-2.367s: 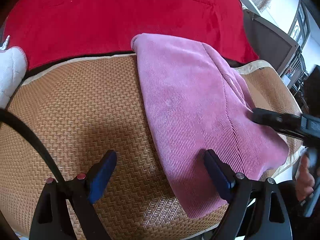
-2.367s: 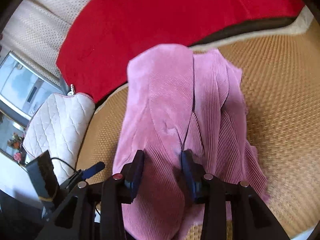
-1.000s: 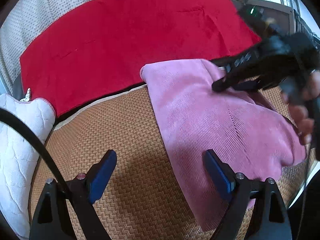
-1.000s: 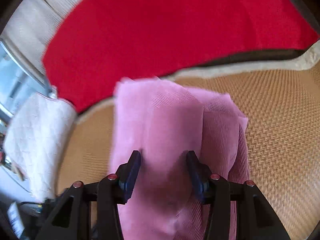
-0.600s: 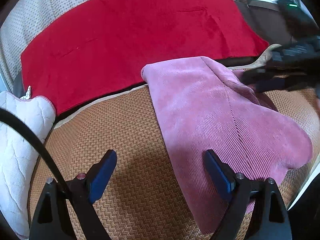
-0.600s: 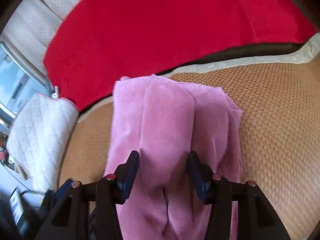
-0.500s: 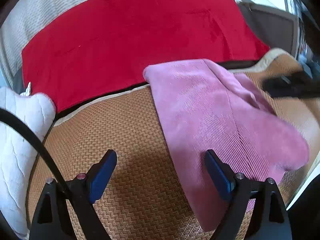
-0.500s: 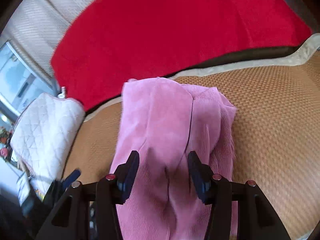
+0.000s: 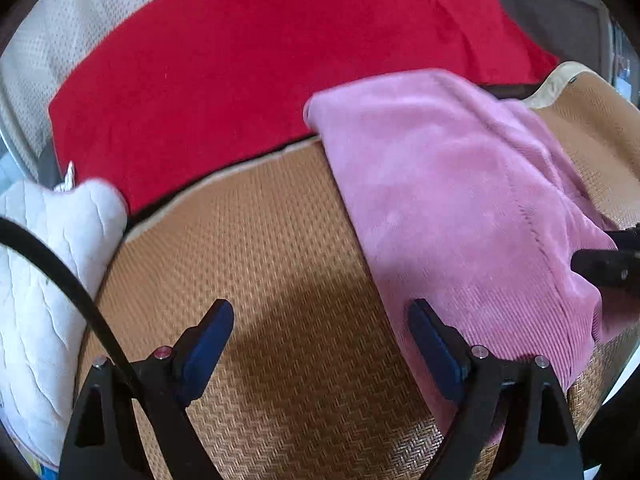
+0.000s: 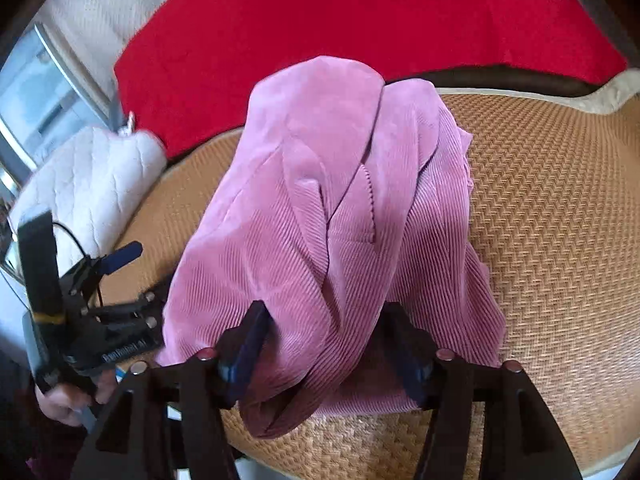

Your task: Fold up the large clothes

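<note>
A pink corduroy garment (image 9: 440, 200) (image 10: 320, 200) lies folded into a long strip on a woven tan mat (image 9: 260, 240) (image 10: 560, 220). My left gripper (image 9: 320, 312) hangs open over the mat, with its right finger above the garment's left edge and nothing between the fingers. My right gripper (image 10: 326, 310) stands at the garment's near end. Its jaws are opening, and a raised fold of the cloth sits between them. A gap shows at the right pad. The left gripper (image 10: 136, 280) shows at the left of the right wrist view, held by a hand (image 10: 64, 400).
A red blanket (image 9: 260, 60) (image 10: 360, 12) covers the area beyond the mat. A white quilted cushion (image 9: 40, 260) (image 10: 88, 176) lies at the mat's left side. A black cable (image 9: 60, 276) crosses the left wrist view. Bare mat lies right of the garment.
My right gripper has drawn back from the garment's far end to its near end, and its jaws have widened around the fold. The left gripper has shifted slightly and stayed open.
</note>
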The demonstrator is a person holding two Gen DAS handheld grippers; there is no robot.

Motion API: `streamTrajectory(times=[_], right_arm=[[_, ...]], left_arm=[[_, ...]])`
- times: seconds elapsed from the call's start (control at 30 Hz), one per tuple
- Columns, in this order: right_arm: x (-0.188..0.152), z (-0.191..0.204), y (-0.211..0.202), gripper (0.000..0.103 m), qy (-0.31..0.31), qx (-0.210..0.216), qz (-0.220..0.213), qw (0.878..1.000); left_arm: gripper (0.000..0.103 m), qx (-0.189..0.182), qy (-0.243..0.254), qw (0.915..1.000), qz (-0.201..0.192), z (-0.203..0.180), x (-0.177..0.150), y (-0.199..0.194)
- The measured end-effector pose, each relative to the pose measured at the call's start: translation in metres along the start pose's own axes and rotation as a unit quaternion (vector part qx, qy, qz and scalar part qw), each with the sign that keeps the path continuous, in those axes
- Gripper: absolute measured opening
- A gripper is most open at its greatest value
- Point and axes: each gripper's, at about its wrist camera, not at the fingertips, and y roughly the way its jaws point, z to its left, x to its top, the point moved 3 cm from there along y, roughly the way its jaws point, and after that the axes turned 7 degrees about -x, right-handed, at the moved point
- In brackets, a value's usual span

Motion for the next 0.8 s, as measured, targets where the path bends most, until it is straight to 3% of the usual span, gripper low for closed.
streamTrajectory(times=[0.13, 0.23, 0.37, 0.57, 0.8], right_arm=[[0.014, -0.009, -0.017, 0.066, 0.028, 0.038, -0.003, 0.999], [0.029, -0.011, -0.044, 0.066, 0.03, 0.042, -0.073, 0.996], [0.041, -0.023, -0.056, 0.072, 0.048, 0.025, -0.133, 0.99], [0.038, -0.051, -0.035, 0.072, 0.107, 0.053, -0.116, 0.986], [0.035, -0.046, -0.03, 0.073, 0.108, 0.076, -0.114, 0.985]], left_arm=[[0.089, -0.008, -0.021, 0.9997, -0.013, 0.002, 0.004, -0.004], [0.089, 0.016, -0.02, 0.999, -0.036, 0.002, 0.011, -0.01], [0.089, 0.037, -0.036, 0.997, -0.057, 0.007, 0.02, -0.013], [0.089, 0.038, -0.07, 0.9945, -0.068, 0.019, 0.024, -0.011], [0.089, 0.043, -0.085, 0.9925, -0.077, 0.021, 0.024, -0.018]])
